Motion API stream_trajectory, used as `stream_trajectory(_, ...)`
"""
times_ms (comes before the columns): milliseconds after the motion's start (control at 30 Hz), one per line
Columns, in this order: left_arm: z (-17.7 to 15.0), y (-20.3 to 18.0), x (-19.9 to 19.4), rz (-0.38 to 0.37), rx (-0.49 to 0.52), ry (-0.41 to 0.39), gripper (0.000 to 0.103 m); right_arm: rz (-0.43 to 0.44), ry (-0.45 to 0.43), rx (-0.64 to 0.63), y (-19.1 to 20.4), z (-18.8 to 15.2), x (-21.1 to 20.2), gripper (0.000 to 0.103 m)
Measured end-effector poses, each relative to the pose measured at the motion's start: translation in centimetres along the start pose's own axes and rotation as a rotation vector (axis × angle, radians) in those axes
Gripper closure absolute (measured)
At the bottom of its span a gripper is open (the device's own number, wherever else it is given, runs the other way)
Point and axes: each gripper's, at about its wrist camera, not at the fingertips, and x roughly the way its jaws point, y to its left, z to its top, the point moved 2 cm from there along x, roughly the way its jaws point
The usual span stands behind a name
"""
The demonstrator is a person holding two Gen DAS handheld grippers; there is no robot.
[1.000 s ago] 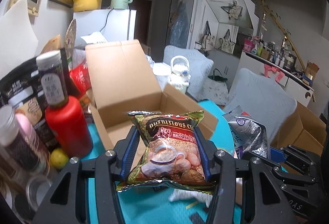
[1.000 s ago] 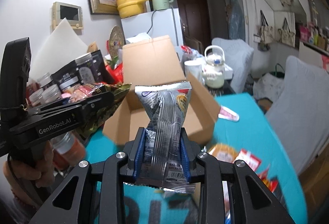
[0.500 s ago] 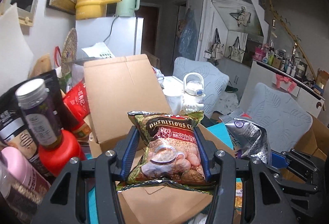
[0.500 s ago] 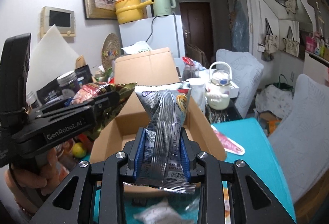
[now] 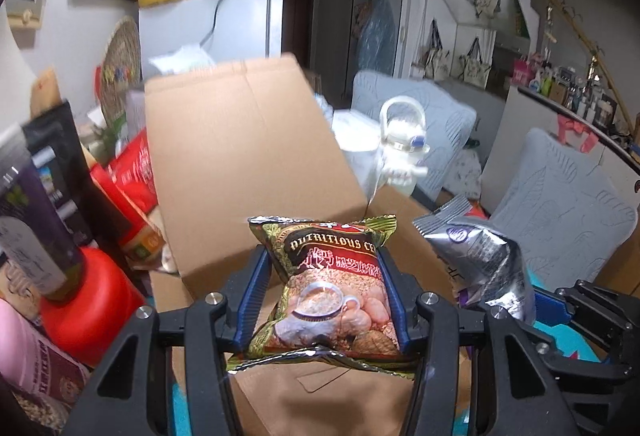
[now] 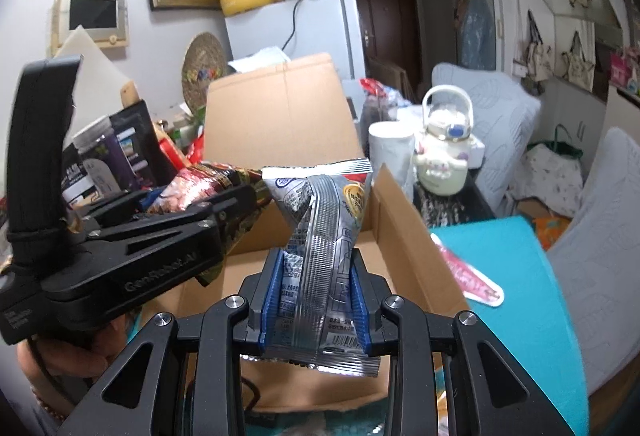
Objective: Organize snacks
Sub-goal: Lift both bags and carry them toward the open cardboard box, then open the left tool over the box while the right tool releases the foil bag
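Cluttered room, teal table w/ an open box in the middle. Left gripper has its jaws part-open, clamped on the cereal bag; right gripper is nearly closed, pinching the silver bag (crumpled at the waist). Both bags hang over the box's near edge. To do it well: get each bag fully past the wall and above the box floor, lower, then release one at a time, side by side, so neither catches the flap.
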Motion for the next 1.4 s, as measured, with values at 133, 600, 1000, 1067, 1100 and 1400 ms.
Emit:
stream_trajectory(133,-0.5,0.7,1.9,0.009,-0.008,0.052,0.051,0.0,0.047,0.004,-0.1,-0.2,1.5,0.072)
stream_trajectory(600,-2.6,1.3,6.3,0.055,0.028,0.257,0.051,0.009,0.241,0.057,-1.2,-2.6,7.0,0.072)
stream_trajectory(1000,-4.4,0.7,8.6,0.091,0.059,0.385,0.051,-0.028,0.311,0.1,-2.7,-4.1,8.3,0.07)
stream_trajectory(1067,-4.5,0.4,8.5,0.092,0.078,0.384,0.051,-0.041,0.31,0.105,-2.8,-4.1,8.0,0.066)
stream_trajectory(1100,-4.5,0.2,8.4,0.099,0.087,0.381,0.05,-0.048,0.308,0.111,-2.9,-4.1,7.8,0.064)
stream_trajectory(1400,-2.7,-1.8,5.6,0.099,0.117,0.276,0.03,-0.09,0.252,0.145,-3.2,-3.4,3.7,0.05)
